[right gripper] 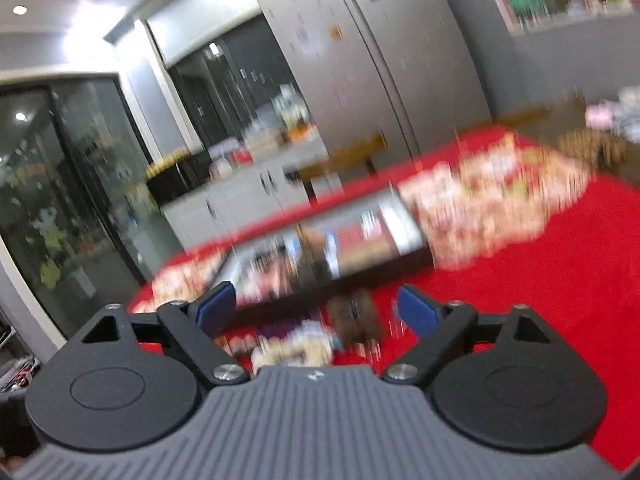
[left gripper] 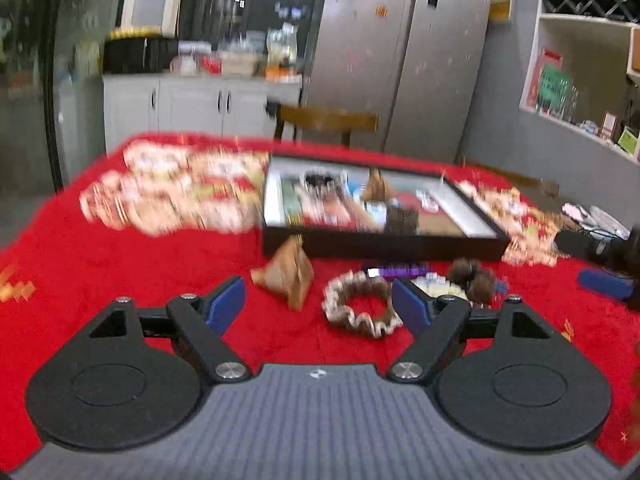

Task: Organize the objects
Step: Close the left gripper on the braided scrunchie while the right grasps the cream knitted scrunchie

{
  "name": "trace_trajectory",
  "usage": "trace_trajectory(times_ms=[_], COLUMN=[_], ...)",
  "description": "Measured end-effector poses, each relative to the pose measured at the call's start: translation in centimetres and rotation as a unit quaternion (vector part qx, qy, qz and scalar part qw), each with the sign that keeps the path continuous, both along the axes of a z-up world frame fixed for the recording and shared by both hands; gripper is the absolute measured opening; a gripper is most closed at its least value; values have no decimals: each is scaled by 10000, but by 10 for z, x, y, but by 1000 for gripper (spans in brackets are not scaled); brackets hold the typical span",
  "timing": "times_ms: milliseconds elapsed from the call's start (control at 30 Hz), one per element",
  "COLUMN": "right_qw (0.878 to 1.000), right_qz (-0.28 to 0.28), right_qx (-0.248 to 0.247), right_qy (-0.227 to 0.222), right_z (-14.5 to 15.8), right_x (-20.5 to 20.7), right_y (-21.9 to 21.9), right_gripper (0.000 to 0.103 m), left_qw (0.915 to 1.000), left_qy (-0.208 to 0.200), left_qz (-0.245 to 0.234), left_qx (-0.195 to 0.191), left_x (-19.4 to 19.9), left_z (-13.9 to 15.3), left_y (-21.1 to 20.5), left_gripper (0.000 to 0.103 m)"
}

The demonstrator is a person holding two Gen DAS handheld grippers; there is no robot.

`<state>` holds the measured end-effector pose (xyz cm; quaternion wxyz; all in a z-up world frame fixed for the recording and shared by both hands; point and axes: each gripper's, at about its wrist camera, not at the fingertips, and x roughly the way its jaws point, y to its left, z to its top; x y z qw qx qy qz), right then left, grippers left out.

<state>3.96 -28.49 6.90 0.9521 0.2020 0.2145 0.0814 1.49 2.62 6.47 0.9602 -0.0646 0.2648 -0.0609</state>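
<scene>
A black shallow box point(left gripper: 400, 246) with small items inside sits mid-table on the red cloth point(left gripper: 100, 264). In front of it lie a brown pyramid pouch point(left gripper: 286, 274), a beige-and-brown scrunchie point(left gripper: 362, 308), a purple comb-like item point(left gripper: 398, 271), a brown fuzzy hair tie point(left gripper: 474, 278) and a pale small item point(left gripper: 438, 285). My left gripper point(left gripper: 320, 306) is open and empty, above the cloth just short of the scrunchie. My right gripper point(right gripper: 316, 314) is open and empty; its view is blurred, showing the box point(right gripper: 340, 276), the brown hair tie point(right gripper: 356, 318) and pale items point(right gripper: 296, 350).
Patterned packets point(left gripper: 176, 188) lie left of the box and more point(left gripper: 520, 224) right of it. The other gripper point(left gripper: 604, 258) shows at the right edge. A wooden chair point(left gripper: 328, 122), a steel fridge point(left gripper: 400, 52) and white cabinets point(left gripper: 192, 106) stand behind the table.
</scene>
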Motion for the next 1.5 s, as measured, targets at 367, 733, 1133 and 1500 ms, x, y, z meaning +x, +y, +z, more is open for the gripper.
trace_trajectory(times_ms=[367,733,1133,1500], right_qw=[9952,9947,9932,9969], right_qz=[94,270,348,230], right_qx=[299,469,794,682], right_qy=[929,878,782,314], right_z=[-69,-72,-74,-65], right_x=[29,47,42,28], right_y=[12,19,14,9], right_gripper=[61,39,13,13], left_qw=[9970,9975,9983,9995], left_qy=[601,453,388,69], left_qz=[73,406,184,149], left_qx=[-480,-364,-393,-281], left_x=[48,64,64,48], left_z=[-38,-48,-50,-43], left_y=[-21,-26,-30,-34], left_gripper=[77,46,15,13])
